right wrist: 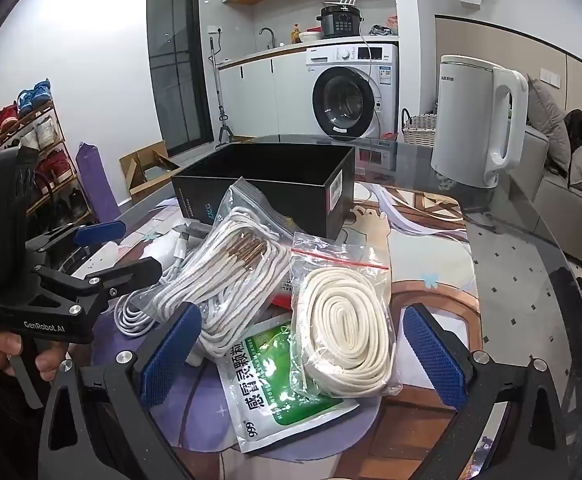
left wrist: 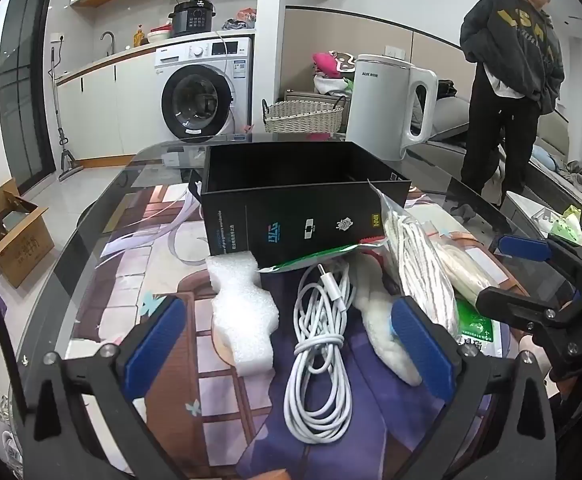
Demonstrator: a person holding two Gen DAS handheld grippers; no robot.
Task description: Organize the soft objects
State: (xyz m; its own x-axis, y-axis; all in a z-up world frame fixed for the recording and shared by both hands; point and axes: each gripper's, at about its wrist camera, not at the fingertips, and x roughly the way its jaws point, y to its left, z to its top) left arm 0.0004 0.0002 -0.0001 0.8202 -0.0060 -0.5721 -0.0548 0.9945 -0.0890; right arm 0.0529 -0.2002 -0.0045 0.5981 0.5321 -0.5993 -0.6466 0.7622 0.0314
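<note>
An open black box (left wrist: 303, 196) stands on the glass table, also in the right wrist view (right wrist: 275, 184). In front of it lie a white foam piece (left wrist: 243, 312), a coiled white cable (left wrist: 319, 356), a white fluffy piece (left wrist: 387, 332), a bag of striped white cord (right wrist: 231, 276), a bag of flat cream cord (right wrist: 343, 320) and a green-white packet (right wrist: 283, 392). My left gripper (left wrist: 291, 352) is open over the cable. My right gripper (right wrist: 303, 360) is open around the cream cord bag and packet, above them.
A white kettle (right wrist: 479, 120) stands at the table's far right. The table edge (right wrist: 571, 280) curves at the right. A wicker basket (left wrist: 303, 116), washing machine (left wrist: 203, 92) and a standing person (left wrist: 511, 80) are beyond. A cardboard box (left wrist: 15, 232) sits on the floor left.
</note>
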